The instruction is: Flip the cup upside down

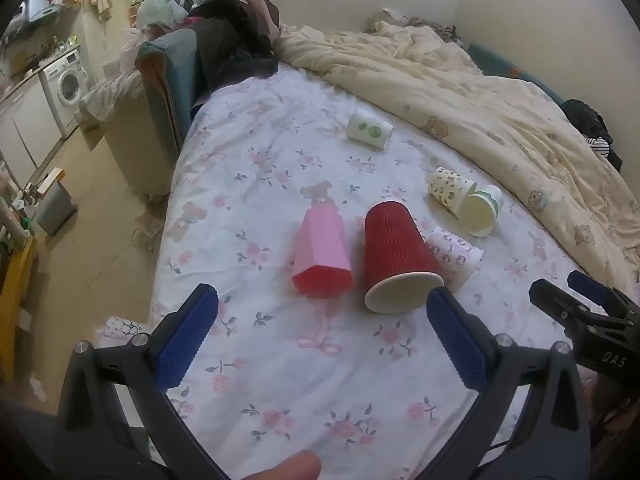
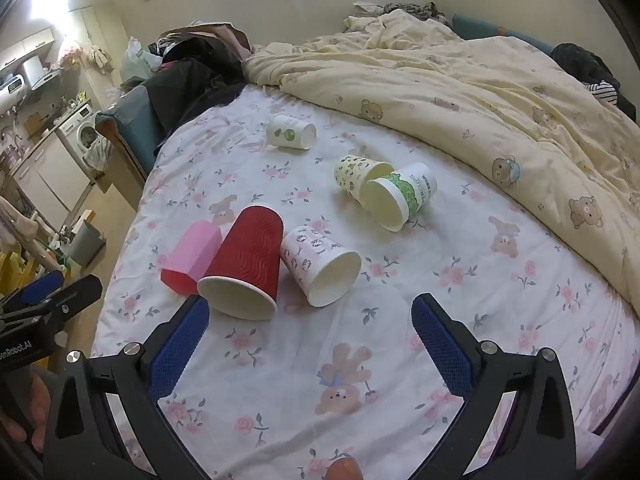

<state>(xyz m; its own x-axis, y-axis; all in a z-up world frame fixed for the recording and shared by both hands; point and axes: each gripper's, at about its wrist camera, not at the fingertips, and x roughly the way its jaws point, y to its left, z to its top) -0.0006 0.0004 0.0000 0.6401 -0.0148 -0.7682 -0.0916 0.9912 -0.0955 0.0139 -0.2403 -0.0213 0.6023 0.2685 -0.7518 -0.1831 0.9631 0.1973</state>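
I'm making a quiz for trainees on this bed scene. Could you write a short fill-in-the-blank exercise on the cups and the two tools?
1. The cups on the bed number ____ in all.
2. The red ribbed cup lies on its side between the ____ cup and the white patterned cup.
3. The left tool and the right tool both have their jaws ____ and hold nothing.
4. The cup with the green leafy band touches the ____-print cup at its mouth.

Missing words: six; pink; open; yellow

Six cups lie tipped on the floral bedsheet [image 2: 460, 320] beyond the spread-open right hand-held gripper [image 2: 310, 312], red cup [image 2: 244, 260] nearest.
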